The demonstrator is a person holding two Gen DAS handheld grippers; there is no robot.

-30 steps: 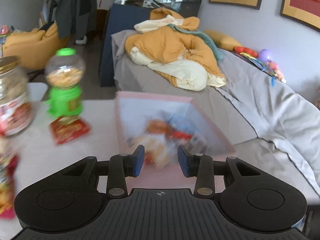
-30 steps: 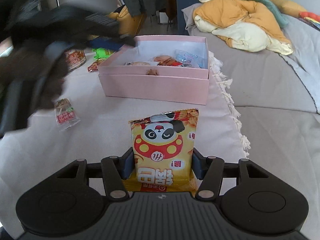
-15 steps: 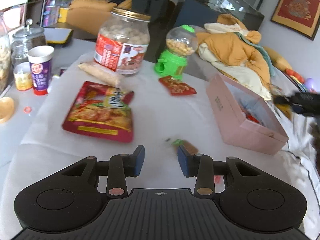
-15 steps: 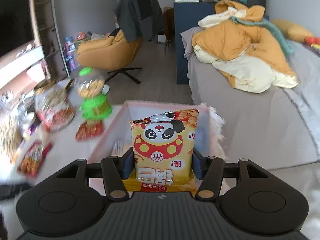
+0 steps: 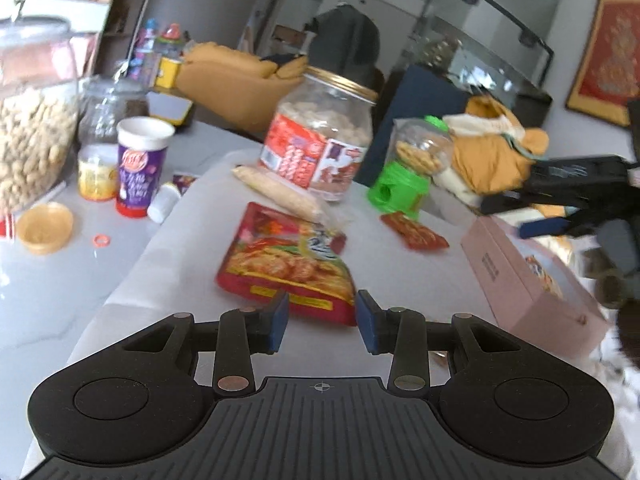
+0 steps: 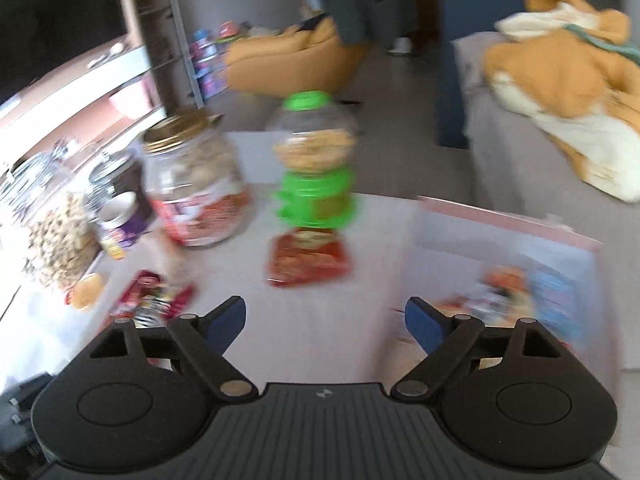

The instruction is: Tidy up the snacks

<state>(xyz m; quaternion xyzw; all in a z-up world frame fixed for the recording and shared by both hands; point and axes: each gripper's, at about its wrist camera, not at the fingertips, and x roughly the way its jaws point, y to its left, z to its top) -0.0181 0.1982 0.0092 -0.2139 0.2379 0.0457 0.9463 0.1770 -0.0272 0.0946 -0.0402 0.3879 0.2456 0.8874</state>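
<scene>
Left wrist view: the left gripper [image 5: 322, 320] hovers above a white-clothed table [image 5: 192, 240], its blue-padded fingers parted with nothing between them, just short of a large red snack bag [image 5: 286, 268] lying flat. Behind the bag, a long pale packet [image 5: 276, 196] lies against a big clear jar [image 5: 320, 144] with a gold lid and red label. A green candy dispenser [image 5: 408, 172] stands to the jar's right, with a small red packet [image 5: 414, 232] at its foot. Farther right sits an open pink box [image 5: 520, 280] with snack packets inside; the right gripper [image 5: 560, 196], blurred, hangs over it. At far left stand a jar of peanuts [image 5: 32, 140] and a purple cup [image 5: 140, 164].

Right wrist view, blurred by motion: the right gripper [image 6: 325, 324] has its fingers spread wide and empty. The pink box [image 6: 504, 220] lies just ahead to the right, colourful snack packets [image 6: 516, 292] resting on its floor. The green dispenser [image 6: 314, 168], the small red packet [image 6: 308, 256] and the big jar [image 6: 196, 184] stand ahead on the table.
</scene>
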